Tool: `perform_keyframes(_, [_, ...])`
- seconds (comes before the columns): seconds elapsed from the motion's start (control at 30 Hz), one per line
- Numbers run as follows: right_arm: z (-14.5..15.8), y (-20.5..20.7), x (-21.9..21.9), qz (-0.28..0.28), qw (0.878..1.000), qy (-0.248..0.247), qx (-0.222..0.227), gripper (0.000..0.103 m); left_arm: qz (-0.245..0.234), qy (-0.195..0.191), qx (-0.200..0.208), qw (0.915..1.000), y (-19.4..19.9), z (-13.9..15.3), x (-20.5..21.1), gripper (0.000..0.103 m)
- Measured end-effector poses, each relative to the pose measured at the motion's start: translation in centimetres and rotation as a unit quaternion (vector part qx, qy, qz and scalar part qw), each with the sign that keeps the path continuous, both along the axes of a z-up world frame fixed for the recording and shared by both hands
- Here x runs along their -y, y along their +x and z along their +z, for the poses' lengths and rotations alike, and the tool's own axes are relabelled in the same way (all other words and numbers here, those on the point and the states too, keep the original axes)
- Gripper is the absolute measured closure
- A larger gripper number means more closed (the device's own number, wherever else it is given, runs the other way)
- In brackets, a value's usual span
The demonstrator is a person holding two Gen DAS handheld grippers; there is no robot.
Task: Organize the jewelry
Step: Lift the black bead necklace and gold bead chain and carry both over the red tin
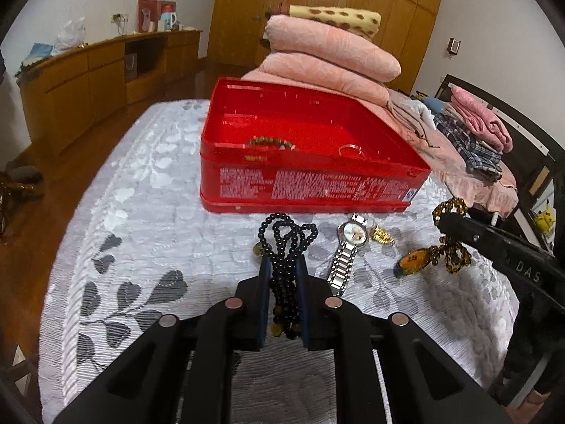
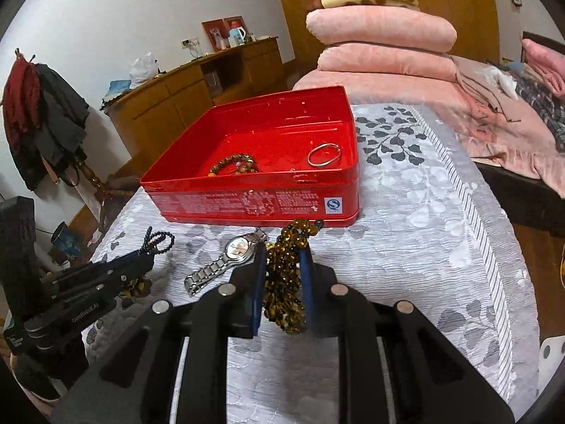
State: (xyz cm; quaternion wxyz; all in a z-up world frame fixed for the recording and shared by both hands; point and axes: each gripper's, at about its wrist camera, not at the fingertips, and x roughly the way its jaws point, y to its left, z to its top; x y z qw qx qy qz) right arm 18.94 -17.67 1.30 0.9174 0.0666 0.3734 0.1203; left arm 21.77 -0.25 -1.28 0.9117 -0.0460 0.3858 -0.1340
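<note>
My left gripper (image 1: pixel 283 265) is shut on a black bead necklace (image 1: pixel 286 238), its loops sticking out past the fingertips. The right gripper (image 2: pixel 284 251) is shut on an amber-brown bead necklace (image 2: pixel 284 282); in the left wrist view that necklace (image 1: pixel 453 251) dangles with an orange oval pendant (image 1: pixel 411 261). An open red tin box (image 1: pixel 310 176) (image 2: pixel 254 205) stands just beyond both grippers on the bedspread. Inside it lie a brown bead bracelet (image 2: pixel 235 164) and a silver bangle (image 2: pixel 324 154). A silver wristwatch (image 1: pixel 348 247) (image 2: pixel 226 259) and a small gold piece (image 1: pixel 381 236) lie on the cloth between the grippers.
A white bedspread with grey leaf print (image 1: pixel 148 212) covers the bed. Folded pink blankets (image 1: pixel 332 60) are stacked behind the box, with more folded clothes (image 1: pixel 473 134) to the right. A wooden sideboard (image 1: pixel 91 81) runs along the far wall. Coats hang on a stand (image 2: pixel 46 113).
</note>
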Motion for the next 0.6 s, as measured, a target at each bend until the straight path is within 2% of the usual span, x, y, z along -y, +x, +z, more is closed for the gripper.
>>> perform_keyframes(0.6, [2.1, -0.6, -0.6, 0.010, 1.000, -0.012, 0.027, 0.086, -0.004, -0.005, 0.052, 0.9986, -0.4, 4.0, 0.4, 0.089])
